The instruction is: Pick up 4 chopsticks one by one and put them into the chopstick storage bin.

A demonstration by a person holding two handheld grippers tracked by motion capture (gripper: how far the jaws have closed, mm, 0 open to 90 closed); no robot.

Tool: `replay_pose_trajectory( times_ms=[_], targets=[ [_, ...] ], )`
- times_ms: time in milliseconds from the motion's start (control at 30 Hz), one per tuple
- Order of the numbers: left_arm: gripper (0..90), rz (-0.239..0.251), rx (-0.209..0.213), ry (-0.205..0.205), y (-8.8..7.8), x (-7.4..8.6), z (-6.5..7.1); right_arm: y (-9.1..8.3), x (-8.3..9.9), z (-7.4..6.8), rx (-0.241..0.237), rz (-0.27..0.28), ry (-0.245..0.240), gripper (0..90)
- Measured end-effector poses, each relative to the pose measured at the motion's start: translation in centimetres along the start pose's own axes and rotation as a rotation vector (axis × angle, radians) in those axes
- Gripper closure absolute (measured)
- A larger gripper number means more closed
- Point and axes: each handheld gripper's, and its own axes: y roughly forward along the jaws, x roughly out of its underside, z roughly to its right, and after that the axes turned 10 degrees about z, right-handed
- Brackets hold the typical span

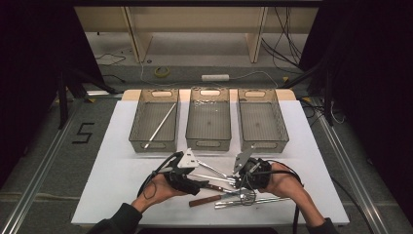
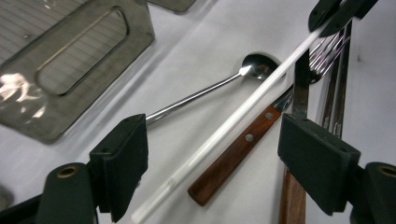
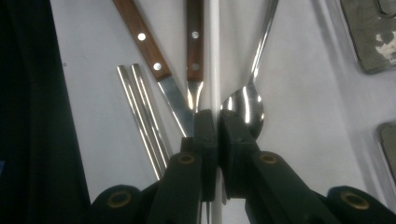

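Note:
A thin white stick (image 3: 214,56) stands pinched between the pads of my right gripper (image 3: 215,126), which is shut on it. In the left gripper view the same white stick (image 2: 224,126) slants from lower left up into the right gripper's jaws at the top right. My left gripper (image 2: 212,140) is open, its pads wide on either side of the stick and a wooden-handled knife (image 2: 233,154) without touching them. A long spoon (image 2: 210,88) lies beside them. From above, the left gripper (image 1: 202,184) and right gripper (image 1: 238,181) face each other over the cutlery pile.
A second wooden-handled utensil (image 3: 194,42), two metal rods (image 3: 140,107) and a small whisk (image 1: 247,196) lie on the white table. Three mesh trays stand behind: left tray (image 1: 154,145) holding a long thin stick (image 1: 160,124), middle tray (image 1: 208,144), right tray (image 1: 264,145).

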Motion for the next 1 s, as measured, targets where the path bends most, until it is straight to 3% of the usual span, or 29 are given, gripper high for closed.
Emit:
replay_pose_trajectory(
  times_ms=[267, 433, 767, 1000],
  targets=[
    [33.4, -0.07, 0.043, 0.083, 1.5, -0.3, 0.8, -0.7, -0.5, -0.6, -0.003, 0.02, -0.017, 86.7],
    [42.0, -0.096, 0.061, 0.113, 1.7, -0.4, 1.2, -0.8, -0.8, -1.0, -0.009, 0.016, -0.035, 86.6],
    [56.5, -0.128, 0.074, 0.171, 2.0, -0.4, 1.6, -0.8, -1.0, -1.2, -0.02, 0.023, -0.052, 86.6],
    [68.0, -0.12, 0.098, 0.221, 1.4, -0.9, 1.8, -0.9, -0.8, -1.1, -0.024, 0.021, -0.054, 86.5]
  ],
)
